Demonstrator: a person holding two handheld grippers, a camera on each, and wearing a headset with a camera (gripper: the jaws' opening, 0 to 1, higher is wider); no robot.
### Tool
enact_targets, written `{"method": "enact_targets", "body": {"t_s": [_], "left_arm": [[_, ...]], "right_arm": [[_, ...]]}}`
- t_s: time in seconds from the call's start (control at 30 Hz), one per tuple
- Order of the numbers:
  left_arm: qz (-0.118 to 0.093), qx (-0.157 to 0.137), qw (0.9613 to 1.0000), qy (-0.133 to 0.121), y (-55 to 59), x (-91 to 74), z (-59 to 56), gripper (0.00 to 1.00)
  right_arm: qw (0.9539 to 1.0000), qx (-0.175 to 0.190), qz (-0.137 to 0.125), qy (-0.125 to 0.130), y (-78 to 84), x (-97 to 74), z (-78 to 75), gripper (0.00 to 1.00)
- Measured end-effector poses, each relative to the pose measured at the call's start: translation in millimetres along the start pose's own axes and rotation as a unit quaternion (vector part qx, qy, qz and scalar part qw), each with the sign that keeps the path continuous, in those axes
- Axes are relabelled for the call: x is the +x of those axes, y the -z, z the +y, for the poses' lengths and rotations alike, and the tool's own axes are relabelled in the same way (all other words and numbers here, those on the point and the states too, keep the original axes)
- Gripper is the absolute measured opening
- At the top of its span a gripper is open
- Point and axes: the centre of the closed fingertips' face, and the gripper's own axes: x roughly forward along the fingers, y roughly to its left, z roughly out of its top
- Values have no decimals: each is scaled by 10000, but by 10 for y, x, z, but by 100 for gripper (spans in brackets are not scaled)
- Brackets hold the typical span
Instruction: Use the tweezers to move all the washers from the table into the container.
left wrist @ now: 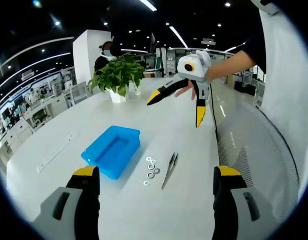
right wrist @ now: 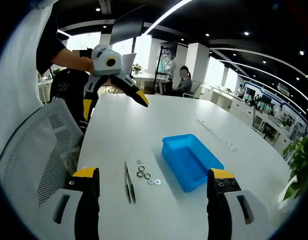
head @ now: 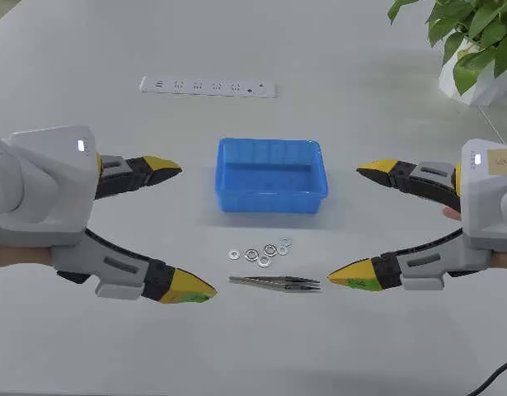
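While the left gripper (head: 195, 229) and right gripper (head: 345, 223) hover with jaws spread wide and empty, the washers (head: 261, 252) lie clustered on the white counter (head: 113, 346), between the blue container (head: 269, 200) and the tweezers (head: 276, 283). A power strip (head: 208, 87) lies beyond, a potted plant (head: 471, 41) at the far right. Overhead, strip lights (right wrist: 169, 12) cross the open-plan office (left wrist: 38, 100).

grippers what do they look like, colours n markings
The left gripper and right gripper have pale grey-white bodies, a lit dot, curved black jaws, yellow tips, some marked green. The right one has a tan label; the person wears a dark sleeve.
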Motion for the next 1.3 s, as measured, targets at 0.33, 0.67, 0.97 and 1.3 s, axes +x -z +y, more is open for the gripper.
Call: {"method": "enact_targets", "body": {"t_s": [0.33,0.67,0.97,1.3], "left_arm": [[34,-29,10000,-27,18,-12,-13,100],[62,3,10000,-34,23,-8,-21,100],[58,20,10000,-59,27,-8,5,100],[122,1,9999,-80,75,-11,38,100]], "right_arm": [[9999,131,-48,-54,6,-6,32,100],[9999,142,-25,-75,11,-23,66,100],[9999,127,13,-105,16,-8,70,100],[9998,134,54,-124,33,20,55,100]]}}
